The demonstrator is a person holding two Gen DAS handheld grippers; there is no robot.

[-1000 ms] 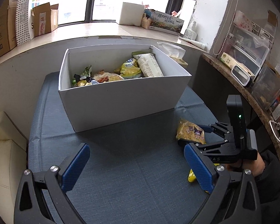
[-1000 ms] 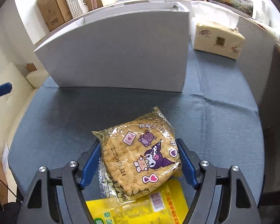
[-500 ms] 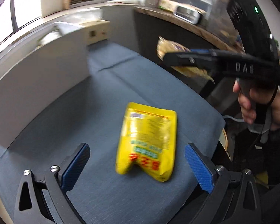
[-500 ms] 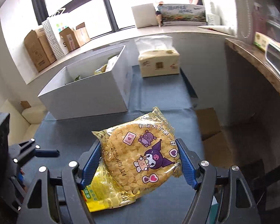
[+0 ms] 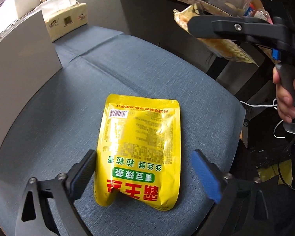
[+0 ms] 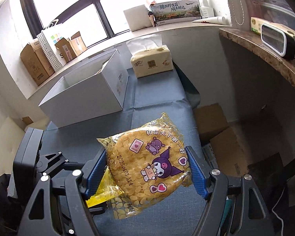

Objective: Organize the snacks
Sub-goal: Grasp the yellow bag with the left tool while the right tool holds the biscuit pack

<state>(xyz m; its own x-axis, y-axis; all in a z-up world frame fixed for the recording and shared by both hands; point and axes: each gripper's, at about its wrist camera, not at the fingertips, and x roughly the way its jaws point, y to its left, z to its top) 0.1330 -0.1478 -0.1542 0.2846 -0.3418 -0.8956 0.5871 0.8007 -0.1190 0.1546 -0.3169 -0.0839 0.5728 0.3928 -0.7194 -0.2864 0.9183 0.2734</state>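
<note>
- Two pickups are in hand at once. The right hand-held gripper point(image 6: 146, 174) is clamped on the round rice cracker packet point(image 6: 149, 165), held in the air above the blue-covered desk point(image 5: 127, 63).
- The left hand-held gripper point(image 5: 145, 172) straddles the yellow snack pouch point(image 5: 139, 149), which lies flat on the desk. Its jaws are closing with the pouch between them, and the pads are not yet pressing on it.
- Next, the left likely needs to finish closing on the pouch's edges and lift. Both snacks probably go into the white box point(image 6: 84, 96) farther along the desk.
- The pouch is slick and flat, so the pads may slip.
- A tissue pack point(image 6: 151, 64) stands just beside the box; the box's near wall must be cleared from above.
- The two grippers work close together and could collide.
</note>
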